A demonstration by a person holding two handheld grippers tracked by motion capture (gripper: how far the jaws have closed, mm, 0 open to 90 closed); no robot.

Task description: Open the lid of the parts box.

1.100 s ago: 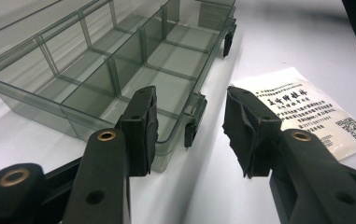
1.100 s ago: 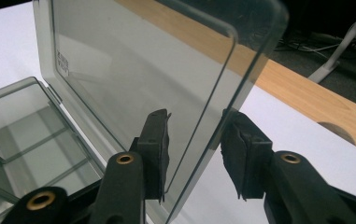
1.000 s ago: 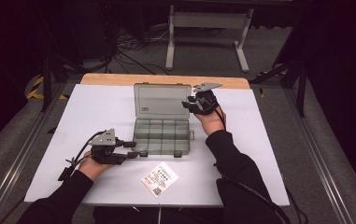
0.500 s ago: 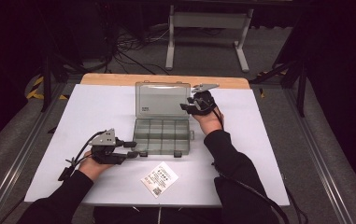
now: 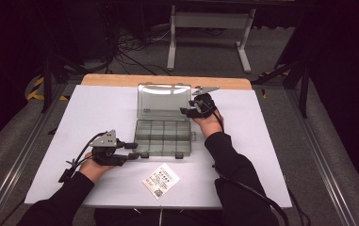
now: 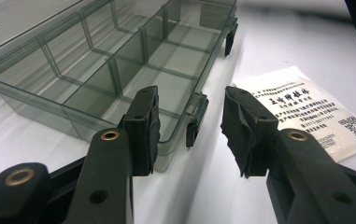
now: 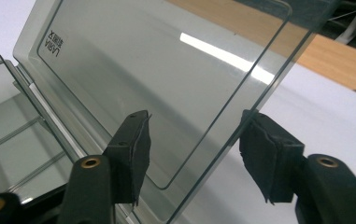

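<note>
High view shows the clear compartment box near the middle of the white table, its lid swung up and back, a printed packet lying just in front of it. The left gripper is released, its jaws straddling the box's front corner by a black latch without pressing, while the right gripper has just been opening its jaws, the lid's edge between them but untouched. The box looks light, stiff, smooth and probably slippery, so the thicker rim or corner seems a safer hold than the thin lid panel.
</note>
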